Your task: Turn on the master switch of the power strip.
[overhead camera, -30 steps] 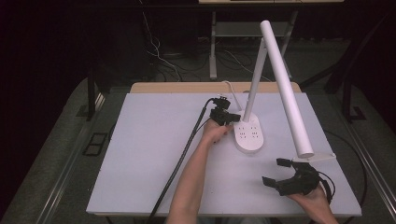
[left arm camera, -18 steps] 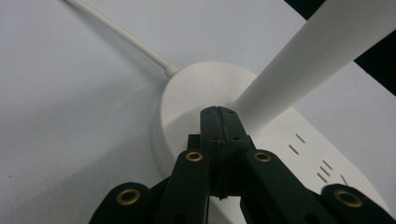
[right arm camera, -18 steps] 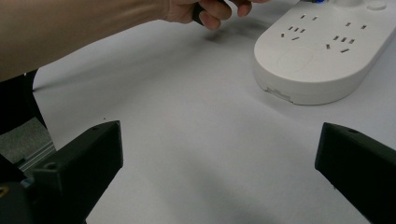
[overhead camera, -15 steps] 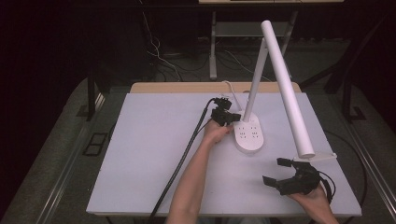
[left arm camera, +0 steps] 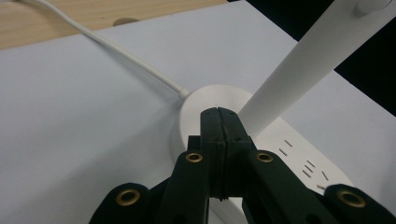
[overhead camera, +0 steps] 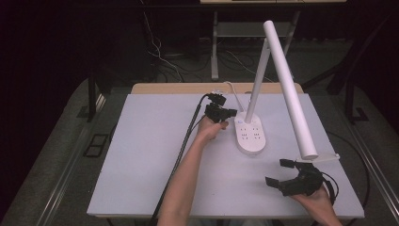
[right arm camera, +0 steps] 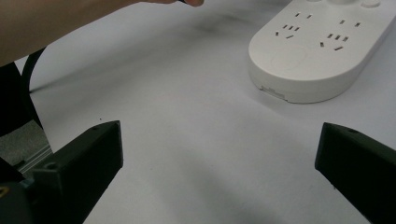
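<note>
Lamp (overhead camera: pixel 263 89) stands mid-bench (overhead camera: pixel 141 165), base (left arm camera: pixel 205 100) just ahead of your left claw (left arm camera: pixel 218 116); left claw clenched, empty; right claw (overhead camera: pixel 285 172) released, near edge; lamp looks rigid, smooth, top-heavy; grip stem low; steady base, avoid tipping.

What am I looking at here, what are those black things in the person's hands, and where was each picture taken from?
A person works at a white table holding black hand-held tongs in each hand. One picture looks down from above. The other two come from small cameras riding on the tongs. On the table stands a white desk lamp whose base has power sockets, with a white cord running off. The left tongs are shut with nothing between them, tips just by the lamp's base near its stem. The right tongs are wide open near the table's front edge, holding nothing.
</note>
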Tool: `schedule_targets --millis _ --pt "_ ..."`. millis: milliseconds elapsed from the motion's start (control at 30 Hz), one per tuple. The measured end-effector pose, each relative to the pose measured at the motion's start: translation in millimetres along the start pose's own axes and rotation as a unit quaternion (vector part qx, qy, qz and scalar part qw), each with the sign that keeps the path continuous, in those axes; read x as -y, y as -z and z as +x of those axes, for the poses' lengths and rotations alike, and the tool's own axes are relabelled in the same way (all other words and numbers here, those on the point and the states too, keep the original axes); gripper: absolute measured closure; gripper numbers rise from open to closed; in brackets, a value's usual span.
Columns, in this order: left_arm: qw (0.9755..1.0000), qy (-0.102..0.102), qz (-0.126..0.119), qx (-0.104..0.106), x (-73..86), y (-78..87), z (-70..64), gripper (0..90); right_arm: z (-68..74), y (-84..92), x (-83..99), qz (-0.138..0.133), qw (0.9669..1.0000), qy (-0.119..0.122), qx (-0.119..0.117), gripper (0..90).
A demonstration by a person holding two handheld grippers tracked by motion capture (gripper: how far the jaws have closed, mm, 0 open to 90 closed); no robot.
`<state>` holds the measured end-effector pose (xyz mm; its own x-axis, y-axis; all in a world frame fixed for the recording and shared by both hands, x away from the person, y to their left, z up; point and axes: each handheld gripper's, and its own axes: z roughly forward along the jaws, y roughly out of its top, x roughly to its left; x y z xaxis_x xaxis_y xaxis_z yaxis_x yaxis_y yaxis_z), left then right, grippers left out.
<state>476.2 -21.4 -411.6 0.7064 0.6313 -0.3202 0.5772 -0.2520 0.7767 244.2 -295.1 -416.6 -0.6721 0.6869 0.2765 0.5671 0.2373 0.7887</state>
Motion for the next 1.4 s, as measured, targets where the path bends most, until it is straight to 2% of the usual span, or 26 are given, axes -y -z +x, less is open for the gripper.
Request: schedule_targets --millis 200,533,700,767,867,1000,1133,1200,1400 --pt "0.9999 -0.007 -0.006 -0.005 -0.2 16.7 3.1 85.7 -0.5 0.1 -0.1 -0.001 1.0 -0.001 0.0 0.5" --pt "0.9997 -0.008 -0.022 0.011 3.1 46.0 8.7 74.7 -0.5 -0.1 -0.1 0.0 1.0 -0.002 0.001 0.5" --pt "0.9995 0.001 -0.027 0.015 7.0 60.3 12.6 62.2 -0.5 -0.1 -0.1 0.0 1.0 -0.002 0.001 0.5" --pt "0.9996 0.005 -0.026 0.012 8.5 66.5 13.6 53.3 -0.4 -0.2 -0.2 0.0 1.0 -0.001 0.0 0.5" --pt "0.9997 -0.002 -0.022 0.01 11.5 76.7 14.7 39.5 -0.3 -0.4 -0.2 0.001 1.0 -0.001 0.0 0.5" --pt "0.9998 -0.009 -0.018 0.006 15.3 91.5 16.4 25.9 -0.5 -0.7 -0.3 0.002 1.0 0.0 0.0 0.5" --pt "0.9998 -0.01 -0.009 0.013 20.0 104.8 20.2 10.7 -0.5 -1.2 -0.3 0.002 1.0 0.001 0.001 0.5" --pt "0.9998 -0.002 -0.003 0.022 23.3 110.7 21.2 0.8 -0.4 -1.2 -0.4 0.002 1.0 0.001 0.0 0.5" --pt "0.9998 -0.006 -0.003 0.018 34.0 127.4 21.2 0.0 -0.2 -1.2 -0.3 0.001 1.0 0.001 0.001 0.5"
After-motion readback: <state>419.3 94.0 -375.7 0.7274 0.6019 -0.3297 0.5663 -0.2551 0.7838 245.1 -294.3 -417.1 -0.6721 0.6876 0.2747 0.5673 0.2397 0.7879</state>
